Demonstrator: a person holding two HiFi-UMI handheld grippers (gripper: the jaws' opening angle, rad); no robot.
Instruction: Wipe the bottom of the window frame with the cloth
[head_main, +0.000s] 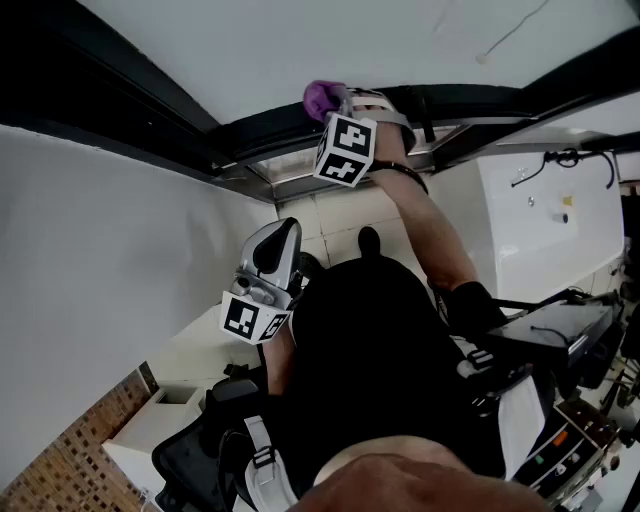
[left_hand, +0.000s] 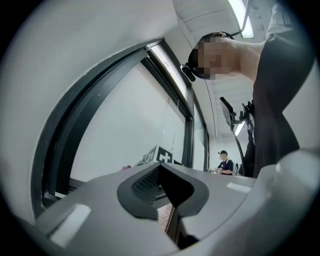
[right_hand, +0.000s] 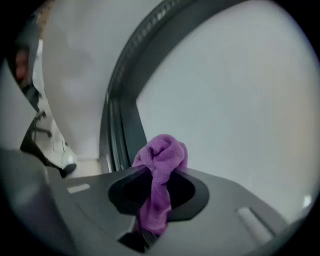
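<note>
A purple cloth (right_hand: 161, 159) is bunched between the jaws of my right gripper (right_hand: 158, 174), which is shut on it. In the head view that gripper (head_main: 335, 102) is raised to the dark window frame (head_main: 255, 140), with the cloth (head_main: 321, 97) against the frame's rail below the pale glass. In the right gripper view the frame (right_hand: 116, 135) runs just left of the cloth. My left gripper (head_main: 284, 230) is held low near the person's chest, pointing up and apart from the frame. Its jaws meet with nothing between them (left_hand: 161, 169).
A white wall (head_main: 90, 240) lies left of the frame. White cabinets (head_main: 545, 215) and equipment with cables (head_main: 560, 330) are at the right. A white ledge (head_main: 190, 350) and a tiled floor (head_main: 70, 460) lie below left. A distant person (left_hand: 224, 162) stands down the corridor.
</note>
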